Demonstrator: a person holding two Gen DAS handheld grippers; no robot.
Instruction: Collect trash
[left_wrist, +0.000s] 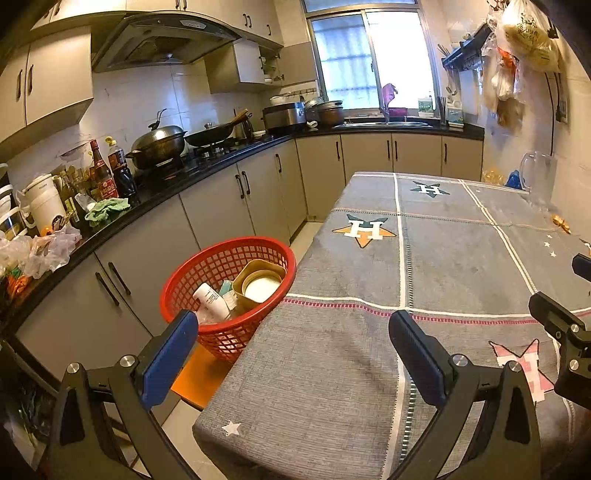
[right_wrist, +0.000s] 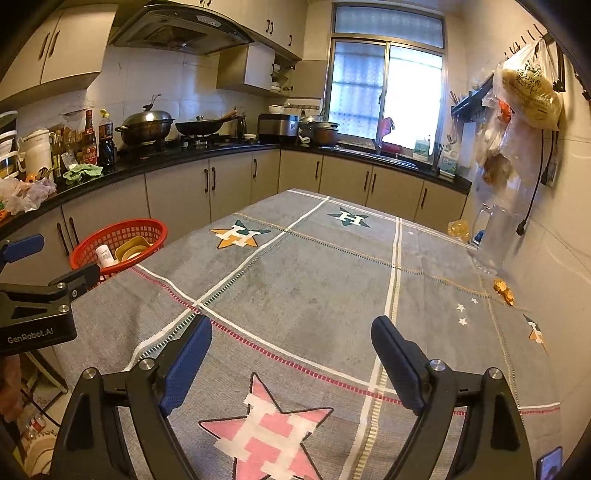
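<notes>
The trash sits in a red basket (left_wrist: 229, 295). The basket stands on an orange stool (left_wrist: 197, 373) right next to the left edge of the table (left_wrist: 443, 266). Inside it lie a white bottle (left_wrist: 210, 301) and a tan tub (left_wrist: 258, 282) with a round white lid. The bottle leans against the tub. From the right wrist view the same basket (right_wrist: 118, 243) is far off to the left, past the table edge.

The left gripper (left_wrist: 295, 354) hangs over the near left corner of the table. Its 2 blue fingers (left_wrist: 168, 362) are spread wide and hold nothing. One finger is over the basket rim and the other is over the cloth.

The right gripper (right_wrist: 291, 363) hangs over the table, just past a pink star (right_wrist: 266, 435) on the cloth. Its 2 fingers (right_wrist: 186, 365) are spread wide too, and nothing is between them.

The table wears a gray cloth with white lines and star shapes. On the far right side of it lies a small gold wrapper (right_wrist: 504, 291), close to a clear jug (right_wrist: 495, 236) by the wall.

Behind the table runs a black counter (left_wrist: 155, 206) with pots, a wok (left_wrist: 212, 134) and dark bottles (left_wrist: 118, 171). A green rag (left_wrist: 107, 210) lies on it. Plastic bags (right_wrist: 524, 96) hang on the right wall next to a bright window (right_wrist: 388, 92).
</notes>
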